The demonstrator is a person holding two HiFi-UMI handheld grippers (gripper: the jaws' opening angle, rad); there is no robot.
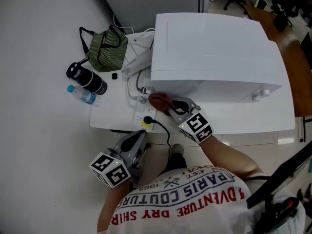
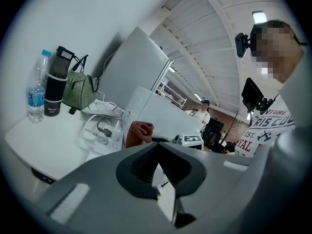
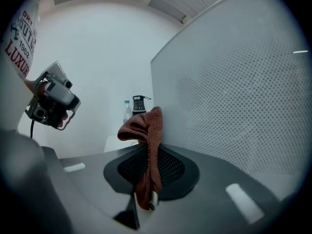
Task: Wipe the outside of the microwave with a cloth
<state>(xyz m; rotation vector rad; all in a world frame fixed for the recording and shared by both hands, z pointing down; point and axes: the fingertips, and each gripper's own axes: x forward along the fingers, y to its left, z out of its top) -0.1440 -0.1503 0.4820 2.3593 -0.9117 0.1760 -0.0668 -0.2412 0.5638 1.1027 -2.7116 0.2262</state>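
One cloth (image 3: 145,125) pinched in right gripper (image 3: 146,152) beside microwave (image 1: 214,48); left gripper (image 2: 156,151) closed, empty.

- The microwave (image 1: 214,52) is a white, boxy unit with a plain flat top. It stands on the right part of the white table (image 1: 114,113). One of its walls shows a field of fine dot perforations.
- The cloth (image 3: 146,130) is rust-red, knitted and bunched into a soft fold. It is pinched between the closed jaws of the right gripper (image 1: 171,105), its upper end poking out. It sits at the microwave's near-left lower corner, seemingly against the wall.
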